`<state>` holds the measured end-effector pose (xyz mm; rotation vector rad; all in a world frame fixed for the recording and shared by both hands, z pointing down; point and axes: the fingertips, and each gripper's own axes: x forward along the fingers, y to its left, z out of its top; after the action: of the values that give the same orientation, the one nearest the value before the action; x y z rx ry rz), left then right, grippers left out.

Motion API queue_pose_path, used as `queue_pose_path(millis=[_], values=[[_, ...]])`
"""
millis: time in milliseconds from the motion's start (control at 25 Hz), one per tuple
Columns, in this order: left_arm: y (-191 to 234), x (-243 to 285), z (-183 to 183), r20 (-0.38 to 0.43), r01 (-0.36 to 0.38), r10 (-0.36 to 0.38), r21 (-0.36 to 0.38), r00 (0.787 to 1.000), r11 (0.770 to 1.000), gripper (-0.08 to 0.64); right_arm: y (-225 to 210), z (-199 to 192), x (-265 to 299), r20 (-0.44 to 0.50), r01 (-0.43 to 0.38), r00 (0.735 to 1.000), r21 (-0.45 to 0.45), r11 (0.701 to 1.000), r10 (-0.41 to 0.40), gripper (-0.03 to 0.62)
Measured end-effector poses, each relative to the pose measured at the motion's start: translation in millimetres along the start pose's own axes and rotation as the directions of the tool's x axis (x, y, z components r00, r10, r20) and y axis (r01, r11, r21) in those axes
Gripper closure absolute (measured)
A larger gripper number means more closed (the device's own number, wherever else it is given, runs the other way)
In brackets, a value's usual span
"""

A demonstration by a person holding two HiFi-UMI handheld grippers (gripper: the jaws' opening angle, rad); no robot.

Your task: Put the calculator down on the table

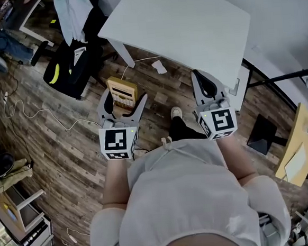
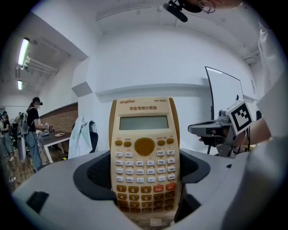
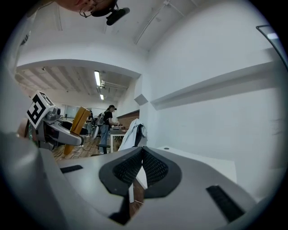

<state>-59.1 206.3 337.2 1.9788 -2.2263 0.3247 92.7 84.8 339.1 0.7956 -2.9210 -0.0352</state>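
Note:
A tan scientific calculator [image 2: 144, 157] stands upright between the jaws of my left gripper [image 2: 144, 179], which is shut on its lower half. In the head view the calculator [image 1: 123, 93] sticks out ahead of the left gripper [image 1: 123, 107], held over the wooden floor short of the white table [image 1: 189, 27]. My right gripper [image 1: 207, 89] is level with the table's near edge, its jaws pressed together with nothing in them. In the right gripper view its pads [image 3: 141, 168] meet, and the calculator [image 3: 75, 128] shows at the far left.
A black bag [image 1: 67, 68] and a hanging jacket [image 1: 74, 14] stand left of the table. Cables [image 1: 31, 111] trail across the floor. A scrap of paper [image 1: 159, 67] lies under the table's near edge. A black stand and wooden desk [image 1: 299, 145] are at the right. People work at a far table [image 2: 31, 130].

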Motion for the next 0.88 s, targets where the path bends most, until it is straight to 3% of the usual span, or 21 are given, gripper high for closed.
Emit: queue_pose_path(millis=[400, 880], values=[[8, 155, 32, -0.022, 0.014, -0.014, 0.001, 1.000, 1.000, 0.132, -121, -8, 102, -0.035, 0.013, 0.999, 0.029, 0.999, -0.012, 0.588], [26, 283, 30, -0.111, 0.111, -0.109, 0.010, 0.988, 0.994, 0.133, -183, -24, 184, -0.090, 0.044, 0.995, 0.046, 0.998, -0.040, 0.588]])
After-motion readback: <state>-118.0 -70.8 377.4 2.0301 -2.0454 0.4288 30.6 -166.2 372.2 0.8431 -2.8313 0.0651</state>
